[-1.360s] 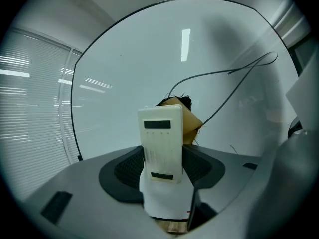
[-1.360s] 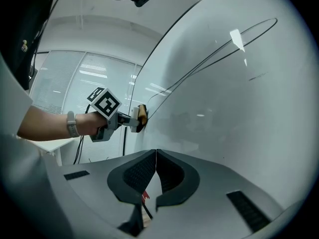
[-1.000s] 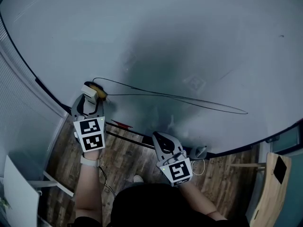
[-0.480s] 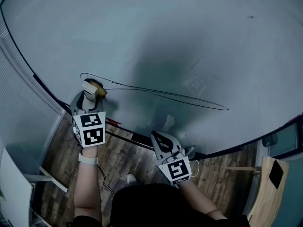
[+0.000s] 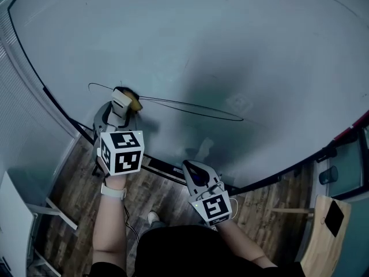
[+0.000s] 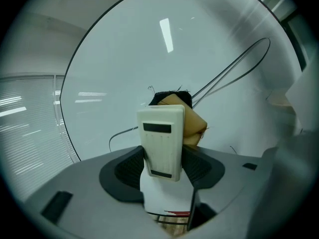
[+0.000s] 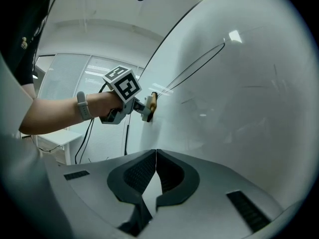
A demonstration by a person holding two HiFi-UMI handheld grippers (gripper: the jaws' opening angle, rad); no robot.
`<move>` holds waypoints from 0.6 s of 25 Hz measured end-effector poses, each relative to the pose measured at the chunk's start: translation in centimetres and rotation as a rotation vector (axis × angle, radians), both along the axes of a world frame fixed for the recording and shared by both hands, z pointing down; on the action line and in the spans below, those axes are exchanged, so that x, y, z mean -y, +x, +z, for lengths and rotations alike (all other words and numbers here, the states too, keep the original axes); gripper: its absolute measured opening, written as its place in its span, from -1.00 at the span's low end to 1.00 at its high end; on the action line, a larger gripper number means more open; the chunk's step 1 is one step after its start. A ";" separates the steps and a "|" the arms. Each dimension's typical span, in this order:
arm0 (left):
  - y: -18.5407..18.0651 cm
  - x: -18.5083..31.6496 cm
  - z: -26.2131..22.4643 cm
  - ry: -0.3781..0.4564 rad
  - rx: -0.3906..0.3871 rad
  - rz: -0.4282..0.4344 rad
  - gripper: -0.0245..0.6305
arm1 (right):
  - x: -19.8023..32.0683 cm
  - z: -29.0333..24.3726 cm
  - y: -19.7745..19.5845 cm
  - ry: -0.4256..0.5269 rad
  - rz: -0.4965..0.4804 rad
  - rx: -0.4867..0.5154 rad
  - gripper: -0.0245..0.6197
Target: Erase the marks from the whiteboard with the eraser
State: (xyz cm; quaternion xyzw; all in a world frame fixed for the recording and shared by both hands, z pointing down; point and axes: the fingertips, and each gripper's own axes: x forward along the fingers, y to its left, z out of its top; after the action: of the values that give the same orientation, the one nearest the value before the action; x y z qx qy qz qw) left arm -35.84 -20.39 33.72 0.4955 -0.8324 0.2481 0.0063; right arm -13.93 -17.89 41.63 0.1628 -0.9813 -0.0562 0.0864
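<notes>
The whiteboard [image 5: 242, 33] carries a thin black looped line [image 5: 196, 109] across its lower part. My left gripper [image 5: 119, 113] is shut on the white eraser [image 5: 123, 100], whose tan pad [image 5: 135, 102] presses on the board at the left part of the loop. In the left gripper view the eraser [image 6: 161, 141] stands upright between the jaws and the line [image 6: 234, 68] runs off up to the right. My right gripper [image 5: 195, 173] hangs shut and empty below the line, near the board's bottom edge; the right gripper view shows its jaws [image 7: 156, 171] closed together and the eraser [image 7: 152, 103] against the board.
A dark ledge [image 5: 167, 169] runs along the board's lower edge. Window blinds [image 5: 23, 114] flank the board on the left. Below is wooden floor [image 5: 75, 183], a white table corner [image 5: 11, 212] at left and a wooden chair [image 5: 326, 224] at right.
The left gripper has slid the eraser to the right along the line, past the loop's left end. The head view has shifted. The right gripper has barely moved.
</notes>
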 end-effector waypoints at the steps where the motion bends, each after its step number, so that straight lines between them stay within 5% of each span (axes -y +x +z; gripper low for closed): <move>1: 0.8 0.1 -0.4 -0.004 0.014 -0.002 -0.16 | -0.1 -0.1 0.6 0.002 -0.004 0.001 -0.83; 9: 6.9 1.3 -3.0 -0.019 0.097 0.026 -0.16 | 0.5 -0.5 4.9 0.011 0.007 0.005 -0.83; 15: 6.9 1.3 -3.5 -0.044 0.145 0.049 -0.15 | 0.5 -0.4 5.0 0.008 0.018 -0.004 -0.83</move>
State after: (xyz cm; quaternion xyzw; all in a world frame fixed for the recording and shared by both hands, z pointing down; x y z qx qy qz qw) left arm -28.99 -21.70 30.23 0.4962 -0.8126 0.3017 -0.0492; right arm -8.96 -18.40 41.24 0.1717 -0.9794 -0.0595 0.0883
